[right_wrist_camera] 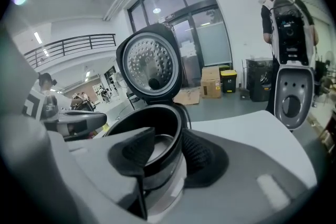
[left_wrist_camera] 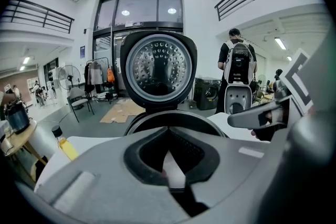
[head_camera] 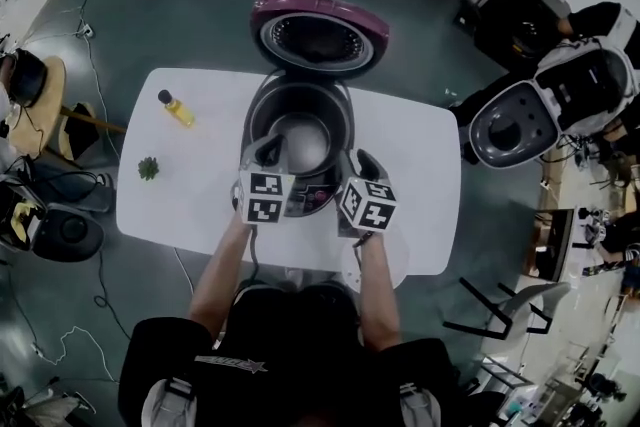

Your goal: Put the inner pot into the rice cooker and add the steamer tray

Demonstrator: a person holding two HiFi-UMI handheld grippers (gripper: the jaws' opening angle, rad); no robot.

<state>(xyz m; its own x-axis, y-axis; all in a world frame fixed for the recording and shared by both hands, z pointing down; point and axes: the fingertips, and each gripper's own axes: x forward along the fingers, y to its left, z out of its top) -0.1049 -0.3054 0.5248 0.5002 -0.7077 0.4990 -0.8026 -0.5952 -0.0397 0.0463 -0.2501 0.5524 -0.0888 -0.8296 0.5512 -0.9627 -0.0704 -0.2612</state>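
Inner pot [head_camera: 300,143] sits inside rice cooker [head_camera: 345,110]. Right gripper [head_camera: 360,165] has jaws apart, straddling cooker's front-right rim, pads apparently clear. Left gripper [head_camera: 268,152] is closed and empty at front-left rim. Table [head_camera: 425,165] extends beyond cooker both sides.

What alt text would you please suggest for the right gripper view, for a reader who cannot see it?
The right claw straddles the near rim of the inner pot, jaws apart, one pad inside and one outside. The pot sits in the rice cooker on a white table, with the cooker's lid raised open behind it.
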